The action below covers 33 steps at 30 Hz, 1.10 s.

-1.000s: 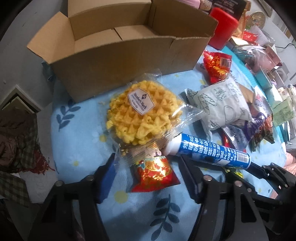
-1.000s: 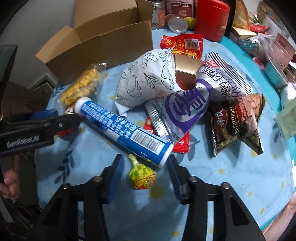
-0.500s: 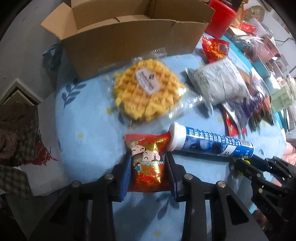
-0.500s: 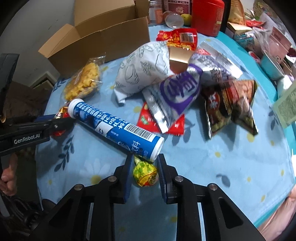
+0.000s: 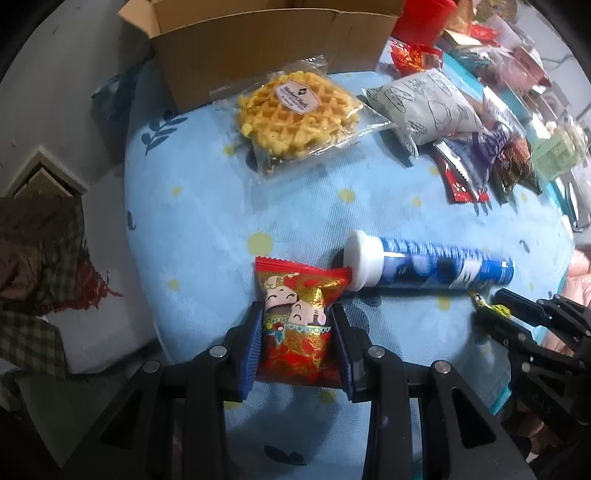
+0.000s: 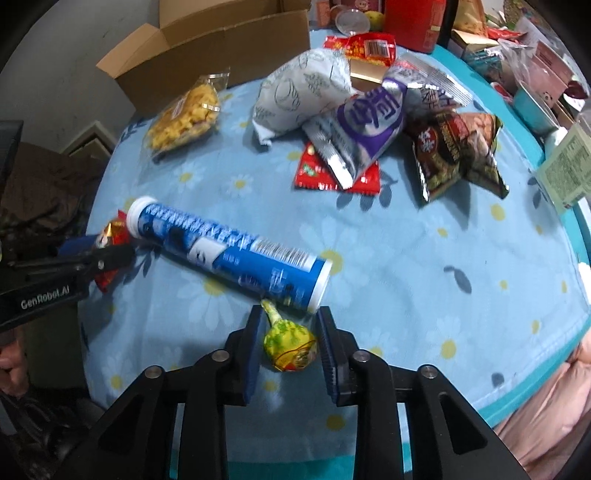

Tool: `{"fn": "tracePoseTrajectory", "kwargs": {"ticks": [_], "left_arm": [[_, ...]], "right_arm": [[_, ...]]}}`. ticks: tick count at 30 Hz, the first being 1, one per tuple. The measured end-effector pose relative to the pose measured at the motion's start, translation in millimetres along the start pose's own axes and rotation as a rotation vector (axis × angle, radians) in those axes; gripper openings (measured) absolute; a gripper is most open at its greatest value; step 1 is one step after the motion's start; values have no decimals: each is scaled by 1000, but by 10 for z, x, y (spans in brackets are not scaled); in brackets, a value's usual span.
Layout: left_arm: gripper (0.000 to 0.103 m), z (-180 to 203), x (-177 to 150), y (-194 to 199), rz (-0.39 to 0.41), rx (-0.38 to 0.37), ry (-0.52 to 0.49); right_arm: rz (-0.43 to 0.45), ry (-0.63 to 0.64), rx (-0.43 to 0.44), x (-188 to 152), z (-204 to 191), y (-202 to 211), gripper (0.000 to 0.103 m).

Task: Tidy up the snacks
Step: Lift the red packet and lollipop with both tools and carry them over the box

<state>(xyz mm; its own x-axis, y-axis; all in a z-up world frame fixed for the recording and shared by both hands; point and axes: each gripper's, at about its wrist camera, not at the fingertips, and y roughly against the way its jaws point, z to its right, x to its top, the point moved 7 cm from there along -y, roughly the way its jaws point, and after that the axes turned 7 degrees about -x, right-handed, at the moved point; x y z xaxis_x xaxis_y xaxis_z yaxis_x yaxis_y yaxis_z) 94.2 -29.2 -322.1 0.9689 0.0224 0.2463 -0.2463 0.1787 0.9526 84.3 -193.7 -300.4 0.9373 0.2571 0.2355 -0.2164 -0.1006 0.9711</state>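
My left gripper (image 5: pixel 297 334) is shut on a red and gold snack packet (image 5: pixel 295 321) with cartoon faces, near the table's left edge. My right gripper (image 6: pixel 290 339) is shut on a yellow-green lollipop (image 6: pixel 290 345) and also shows at the right of the left wrist view (image 5: pixel 491 312). A blue tube with a white cap (image 6: pixel 229 254) lies between the two grippers, its cap touching the red packet (image 5: pixel 364 260). A wrapped yellow waffle (image 5: pixel 295 110) lies in front of an open cardboard box (image 5: pixel 273 48).
A pile of snack bags lies at the far right: a white printed bag (image 6: pixel 303 92), a purple and silver bag (image 6: pixel 365 125), a dark brown bag (image 6: pixel 458 151) and a red sachet (image 6: pixel 317 173). A red canister (image 6: pixel 413 22) stands behind them. The table edge is close on the left.
Both grippers closed, the left on the red packet and the right on the lollipop. They have drawn back from the pile, the snacks held between the fingers. The tube has shifted slightly.
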Motion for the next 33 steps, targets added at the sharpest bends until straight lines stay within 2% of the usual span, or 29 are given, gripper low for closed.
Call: {"fn": "tracePoseTrajectory", "kwargs": {"ticks": [7, 9, 10, 12, 22, 33], "left_arm": [[41, 131, -49, -44, -3, 83, -105], [41, 79, -71, -19, 14, 53, -83], [40, 73, -71, -7, 18, 44, -81], [33, 64, -64, 5, 22, 45, -99], [32, 38, -16, 219, 23, 1, -74], [32, 18, 245, 829, 126, 18, -30]], "right_arm": [[6, 44, -39, -115, -78, 2, 34], [12, 50, -48, -127, -81, 5, 31], [14, 51, -50, -124, -81, 9, 26], [16, 50, -27, -127, -92, 26, 26], [22, 68, 63, -115, -319, 125, 25], [113, 87, 110, 264, -427, 520, 25]]}}
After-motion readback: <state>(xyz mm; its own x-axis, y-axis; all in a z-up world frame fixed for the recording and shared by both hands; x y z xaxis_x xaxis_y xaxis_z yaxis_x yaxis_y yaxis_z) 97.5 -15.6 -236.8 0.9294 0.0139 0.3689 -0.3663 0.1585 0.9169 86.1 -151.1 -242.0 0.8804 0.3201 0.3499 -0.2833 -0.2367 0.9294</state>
